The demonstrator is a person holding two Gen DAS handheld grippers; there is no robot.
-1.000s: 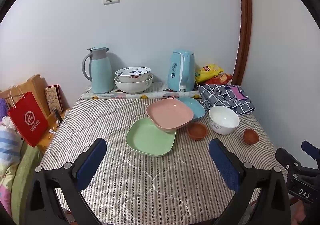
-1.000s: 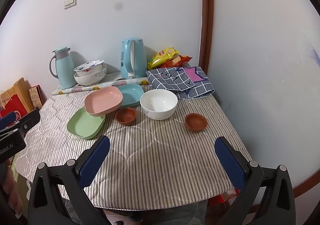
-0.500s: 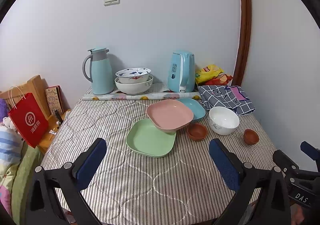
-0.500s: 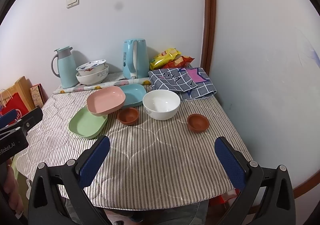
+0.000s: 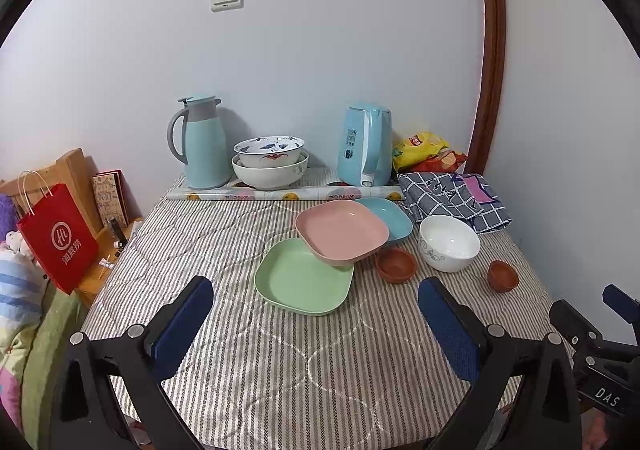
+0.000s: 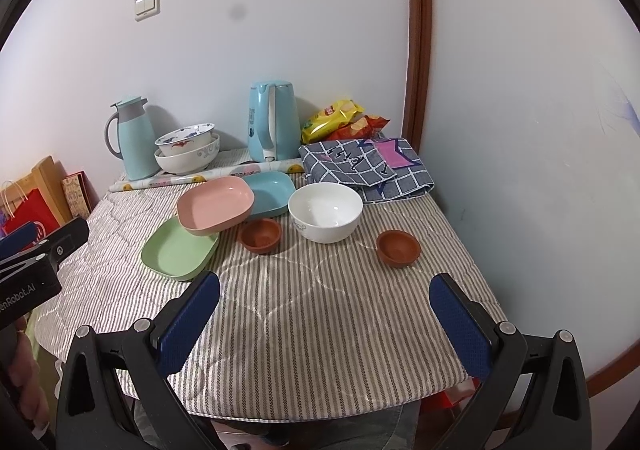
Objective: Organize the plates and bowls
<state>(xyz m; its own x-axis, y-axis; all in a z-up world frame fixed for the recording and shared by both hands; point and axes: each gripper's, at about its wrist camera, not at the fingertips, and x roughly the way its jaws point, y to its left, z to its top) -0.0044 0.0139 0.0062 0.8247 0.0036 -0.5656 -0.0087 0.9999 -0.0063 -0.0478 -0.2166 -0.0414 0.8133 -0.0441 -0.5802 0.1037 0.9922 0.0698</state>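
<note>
The left gripper [image 5: 316, 314] hangs above the near part of the striped table [image 5: 280, 378], its blue-padded jaws spread wide with nothing between them and touching nothing. The right gripper [image 6: 324, 310] is likewise spread wide and empty, clear of the cloth.

Just ahead of the left gripper, between the lines of its two fingers, lies the green plate [image 5: 304, 278]. Beyond it the pink plate [image 5: 342, 232] sits tilted, its near edge resting on the green plate's far rim and its far side overlapping the blue plate [image 5: 394, 216] behind it. Ahead of the left gripper's right finger is a brown bowl [image 5: 396, 265], with the white bowl [image 5: 449, 243] just beyond and to the right, and a second brown bowl [image 5: 503, 276] farther right, well apart from the first.

From the right gripper, the green plate lies ahead of its left finger, the first brown bowl and the white bowl ahead between the fingers, and the second brown bowl [image 6: 398, 249] ahead toward its right finger.

At the table's far edge stand a jug [image 5: 200, 142], two stacked patterned bowls [image 5: 270, 162], a kettle [image 5: 364, 146] and a checked cloth [image 5: 452, 196].
</note>
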